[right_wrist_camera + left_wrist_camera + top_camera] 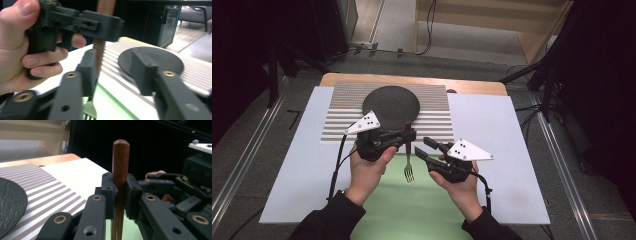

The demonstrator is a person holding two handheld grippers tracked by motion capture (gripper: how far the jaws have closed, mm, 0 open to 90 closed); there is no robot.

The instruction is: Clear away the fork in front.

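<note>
Two hands come in from the near edge of the worktop (512,150), each in a dark sleeve and each wrapped round a black gripper with a pale three-cornered plate on top. The left gripper (408,135) lies about level, pointing across toward the right one. The right gripper (424,149) points back toward it and slightly away from the person, so the two nearly meet over the middle.

Between them hangs a fork (409,167), upright, with its wooden handle up and its metal prongs down over a smooth green sheet (412,205). The handle is reddish-brown, rounded at the top and smooth. Behind lies a woven mat (337,112) with fine grey and white stripes, and on it a round, dark, rough-looking plate (391,106). Under all this is a plain white board on a wooden top.

In the left gripper view the fingers (108,192) are closed tight on the handle, one blocky black pad pressing each side below its tip. In the right gripper view the fingers (143,75) stand apart, gripping nothing. The handle runs just beside the left-hand one; whether it touches I cannot tell. The prongs show low between them.
</note>
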